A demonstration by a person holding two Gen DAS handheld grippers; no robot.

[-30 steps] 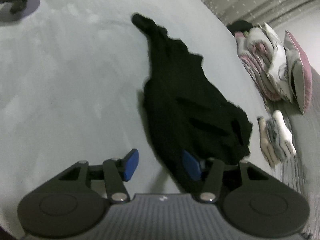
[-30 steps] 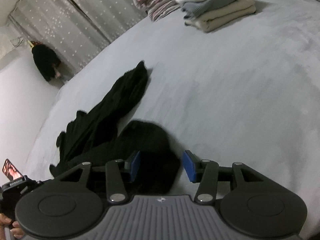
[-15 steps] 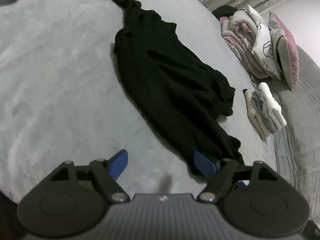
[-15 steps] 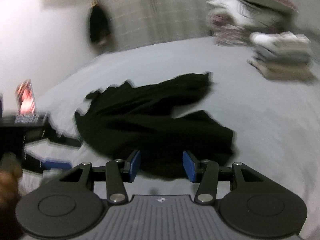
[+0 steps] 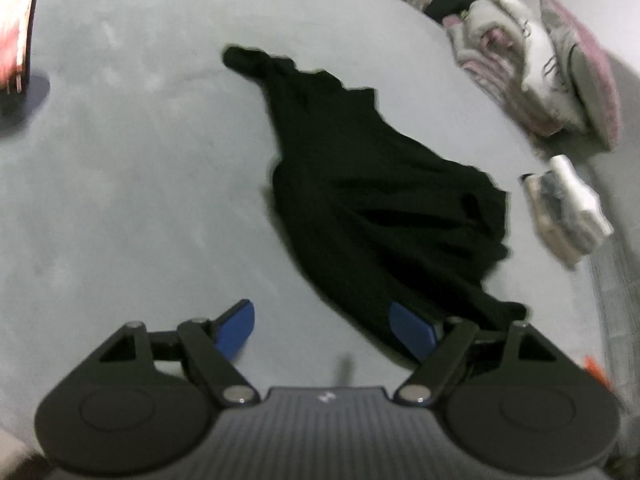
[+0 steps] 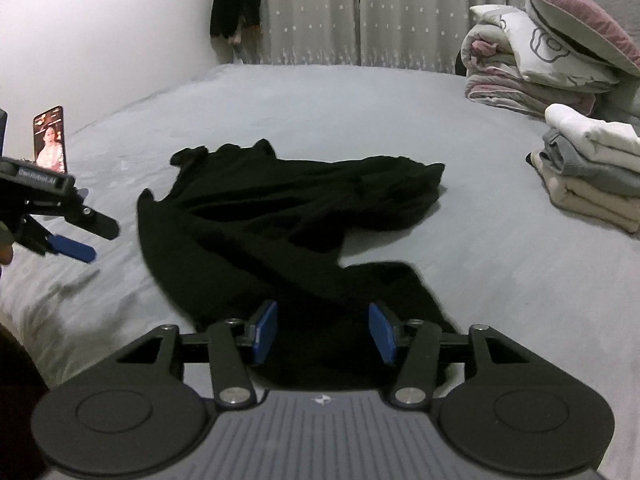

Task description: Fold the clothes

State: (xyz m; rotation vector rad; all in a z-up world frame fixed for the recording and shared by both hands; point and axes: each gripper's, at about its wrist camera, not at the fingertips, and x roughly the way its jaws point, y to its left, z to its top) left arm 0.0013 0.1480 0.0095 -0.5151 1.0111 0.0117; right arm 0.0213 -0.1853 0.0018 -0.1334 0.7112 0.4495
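Observation:
A black garment (image 5: 384, 208) lies crumpled and stretched out on the grey bed (image 5: 120, 160). It also shows in the right wrist view (image 6: 280, 216), with its near end under my right gripper. My left gripper (image 5: 324, 330) is open and empty above the bed at the garment's near edge; its right finger overlaps the cloth. It shows from the side in the right wrist view (image 6: 76, 236), left of the garment. My right gripper (image 6: 322, 334) is open over the garment's near end, holding nothing.
A stack of folded clothes (image 6: 592, 168) lies on the bed at the right, seen also in the left wrist view (image 5: 568, 208). Folded quilts and pillows (image 6: 548, 48) sit behind it. A phone on a stand (image 6: 50, 140) is at the left. Curtains (image 6: 360, 12) hang behind.
The right wrist view has swung round and steadied, now facing across the garment towards the curtains. The left gripper has shifted a little; the garment lies where it was. Both grippers stay open.

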